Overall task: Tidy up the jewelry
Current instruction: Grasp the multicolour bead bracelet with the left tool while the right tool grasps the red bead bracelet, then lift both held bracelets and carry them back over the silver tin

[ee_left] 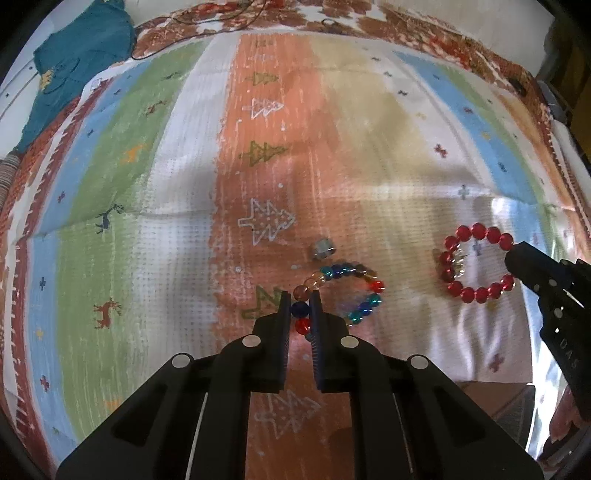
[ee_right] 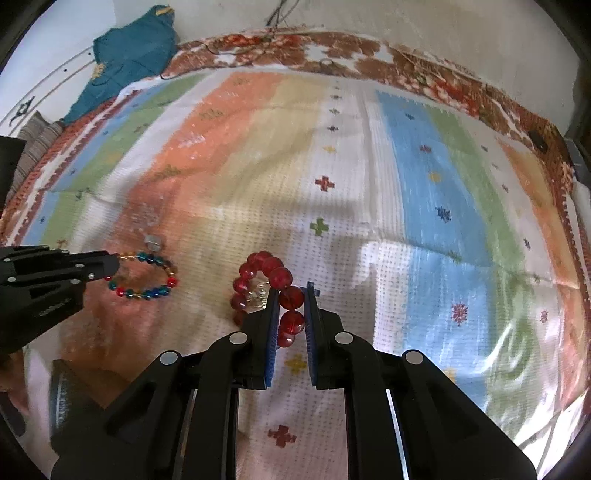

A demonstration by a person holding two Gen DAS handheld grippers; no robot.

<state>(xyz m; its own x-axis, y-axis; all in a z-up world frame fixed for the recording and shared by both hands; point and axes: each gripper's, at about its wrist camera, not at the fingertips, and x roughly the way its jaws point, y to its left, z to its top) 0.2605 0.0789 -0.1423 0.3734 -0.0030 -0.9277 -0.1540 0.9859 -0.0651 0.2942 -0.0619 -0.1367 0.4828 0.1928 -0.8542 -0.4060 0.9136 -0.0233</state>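
— Where the beads?
— Colourful bead bracelet [ee_left: 341,291] down on the striped blanket [ee_left: 177,206], on the orange stripe. One blue bead and one red bead pinched tight in the left gripper [ee_left: 300,314]. Rest of the ring spread out to the side.
— And the red one?
— Red bead bracelet [ee_right: 271,284] on the white part of the blanket. Two big red beads squeezed in the right gripper [ee_right: 291,310]. Shiny clear charm [ee_right: 258,293] tucked inside the ring.
— Both grippers closed, then?
— Yes, both clamped on beads. Both tipped steeply down at the blanket.
— Close together?
— Near, not touching. Side by side, left one on the orange stripe, right one on the white.
— Anything else close by?
— Small silver ring [ee_left: 324,249] just beyond the colourful bracelet, apart from it.
— Room to move?
— Lots of bare blanket ahead and to both sides. Brown patterned border [ee_left: 369,18] far off at the top. Teal cloth [ee_left: 81,55] lying at the far left corner, well away.
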